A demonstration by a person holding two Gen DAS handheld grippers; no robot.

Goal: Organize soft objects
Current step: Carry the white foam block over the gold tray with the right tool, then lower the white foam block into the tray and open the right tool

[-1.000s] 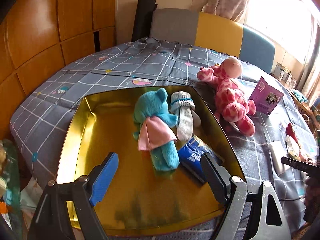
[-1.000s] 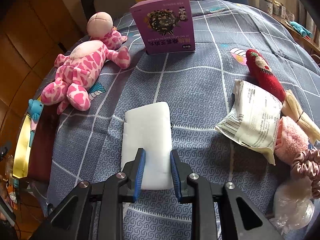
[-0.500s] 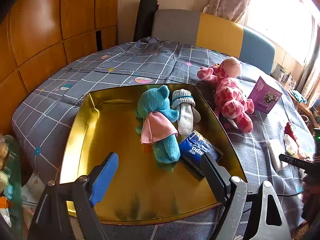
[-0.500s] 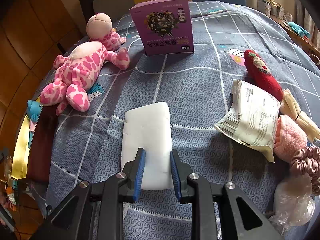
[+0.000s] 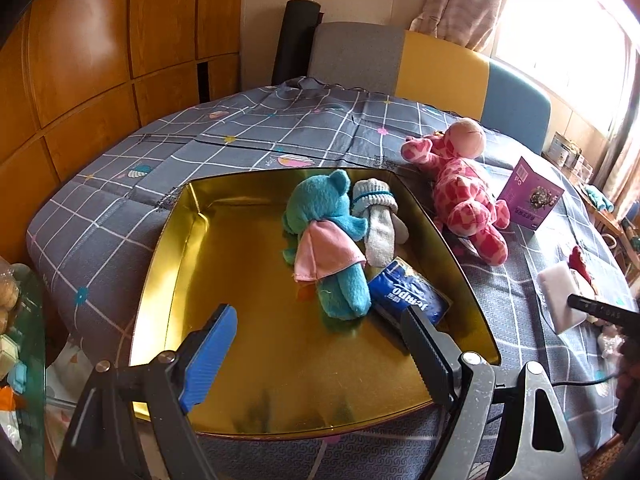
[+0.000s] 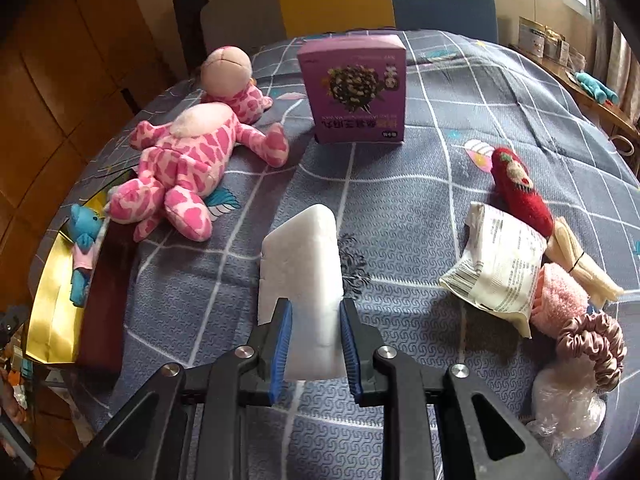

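Observation:
My right gripper (image 6: 315, 312) is shut on a white sponge block (image 6: 302, 264) and holds it tilted up off the grey checked cloth; the same sponge block (image 5: 560, 294) shows at the right of the left wrist view. My left gripper (image 5: 320, 338) hangs open over the near part of the gold tray (image 5: 248, 344), with nothing between its fingers. In the tray lie a blue teddy (image 5: 332, 236) with a pink cloth, a grey-white sock (image 5: 378, 220) and a blue tissue pack (image 5: 408, 296). A pink spotted plush (image 6: 188, 152) lies just right of the tray.
A purple box (image 6: 356, 92) stands upright behind the sponge. To the right lie a red knitted toy (image 6: 516, 190), a white printed packet (image 6: 500, 264), a pink fluffy sock (image 6: 558, 298), a mauve scrunchie (image 6: 592, 340) and a clear plastic bag (image 6: 568, 404). Chairs stand behind the table.
The right gripper has lifted the white sponge block off the cloth and tipped its far end upward. The left gripper stays open above the tray.

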